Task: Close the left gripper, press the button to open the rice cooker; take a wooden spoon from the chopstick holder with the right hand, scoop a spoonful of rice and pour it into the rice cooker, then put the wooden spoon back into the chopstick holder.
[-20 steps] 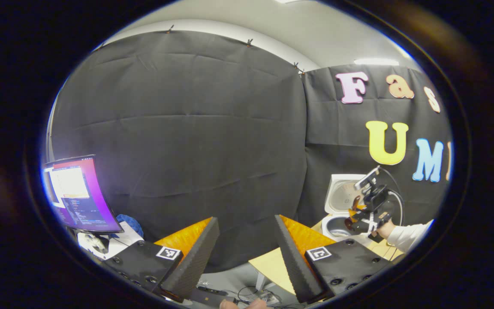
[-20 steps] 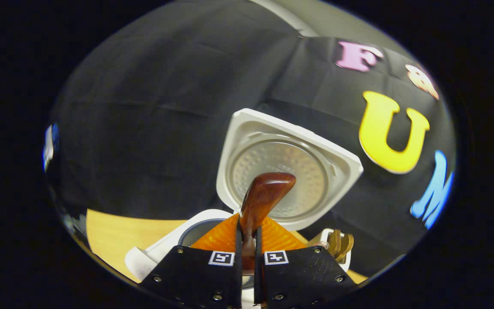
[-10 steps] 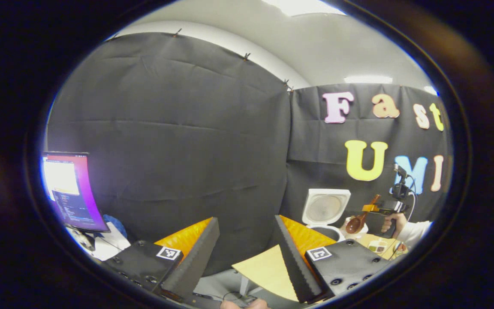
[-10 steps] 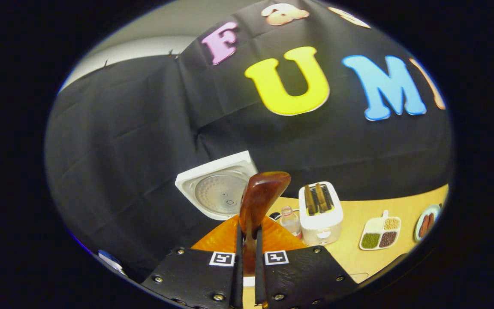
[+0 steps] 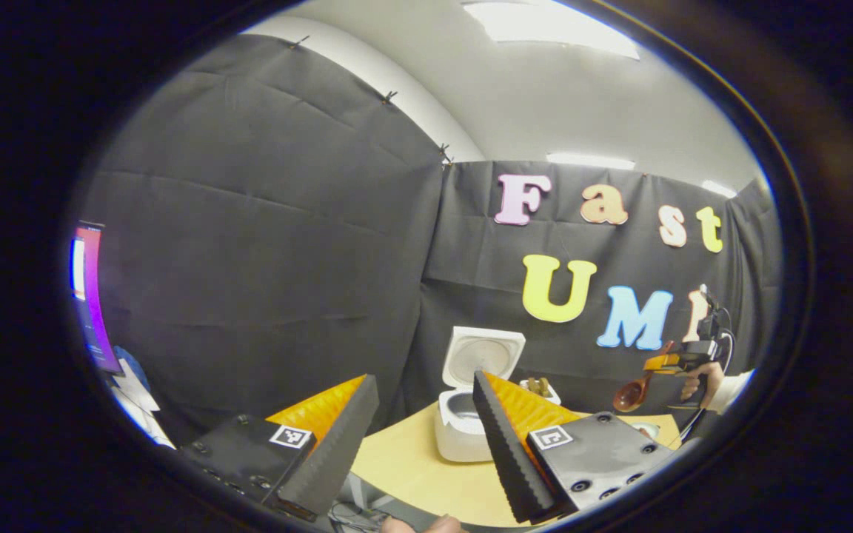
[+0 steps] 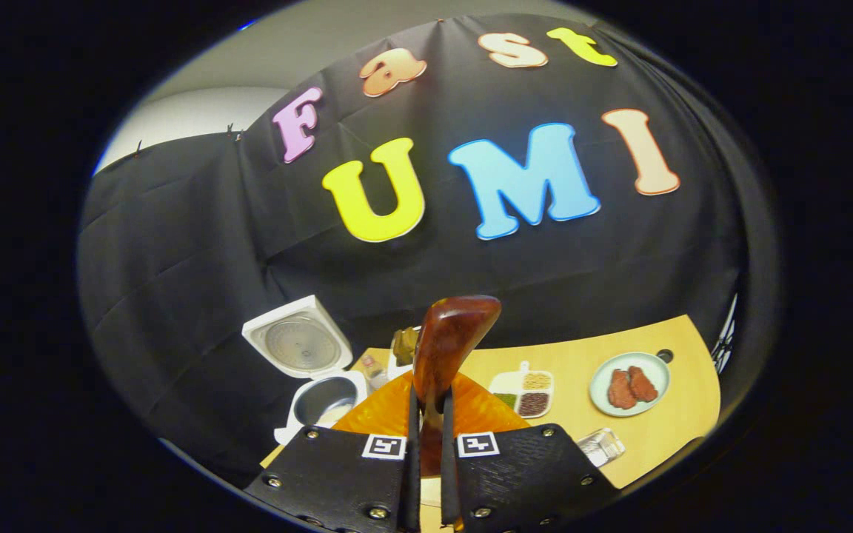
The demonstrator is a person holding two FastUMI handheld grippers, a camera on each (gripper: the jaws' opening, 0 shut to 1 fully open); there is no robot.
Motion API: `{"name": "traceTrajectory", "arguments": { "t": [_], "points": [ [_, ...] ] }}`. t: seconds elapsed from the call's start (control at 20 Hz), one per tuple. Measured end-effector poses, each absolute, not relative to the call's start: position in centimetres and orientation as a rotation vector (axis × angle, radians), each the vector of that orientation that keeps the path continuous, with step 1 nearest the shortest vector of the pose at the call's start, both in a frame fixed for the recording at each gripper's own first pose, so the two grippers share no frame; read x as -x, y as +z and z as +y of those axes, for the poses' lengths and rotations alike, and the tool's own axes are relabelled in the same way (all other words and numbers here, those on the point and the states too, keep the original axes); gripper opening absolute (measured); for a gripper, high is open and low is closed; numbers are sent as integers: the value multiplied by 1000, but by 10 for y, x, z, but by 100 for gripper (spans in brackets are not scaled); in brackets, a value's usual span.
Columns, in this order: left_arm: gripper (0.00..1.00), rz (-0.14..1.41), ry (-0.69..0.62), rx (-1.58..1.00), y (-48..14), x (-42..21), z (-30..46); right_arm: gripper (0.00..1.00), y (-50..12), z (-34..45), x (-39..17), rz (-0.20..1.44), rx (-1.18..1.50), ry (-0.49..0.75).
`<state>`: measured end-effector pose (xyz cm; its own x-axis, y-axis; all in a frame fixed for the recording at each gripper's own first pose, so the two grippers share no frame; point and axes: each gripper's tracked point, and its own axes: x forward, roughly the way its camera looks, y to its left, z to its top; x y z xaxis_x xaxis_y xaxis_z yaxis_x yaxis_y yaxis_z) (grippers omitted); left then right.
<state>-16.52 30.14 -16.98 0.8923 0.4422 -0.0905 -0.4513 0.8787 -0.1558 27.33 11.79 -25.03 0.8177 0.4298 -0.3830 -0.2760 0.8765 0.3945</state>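
With the right gripper point(image 6: 426, 414) clamped on the wooden spoon point(image 6: 450, 342) above the table point(image 6: 663, 422) and the left gripper point(image 5: 426, 437) open, I'd keep the spoon upright and lower it slowly into the chopstick holder point(image 6: 403, 348) just right of the open rice cooker point(image 6: 315, 385).

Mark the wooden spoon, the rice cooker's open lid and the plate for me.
wooden spoon point(image 6: 456, 333): right gripper view, on the bowl's back.
rice cooker lid point(image 6: 297, 344): right gripper view, on the inner face of the raised lid.
plate point(image 6: 660, 374): right gripper view, on the rim.
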Motion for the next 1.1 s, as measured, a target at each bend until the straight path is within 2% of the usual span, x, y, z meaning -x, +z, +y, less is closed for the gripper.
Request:
{"name": "traceTrajectory", "arguments": {
  "t": [0.2,0.5,0.85,0.9,1.05,1.1],
  "points": [
    [85,77,456,132,-167,159,271,11,-304,41,-281,548,-400,270],
    [85,121,466,101,-167,108,215,11,-395,-22,-303,658,-413,230],
    [85,223,471,40,-187,51,152,11,-486,-36,-318,779,-367,248],
    [85,229,474,22,-170,56,139,11,-495,-33,-317,800,-369,255],
    [85,246,482,11,-175,44,127,11,-515,-34,-317,836,-382,255],
    [89,251,484,11,-177,40,125,11,-520,-36,-315,844,-387,252]
  ]
}}
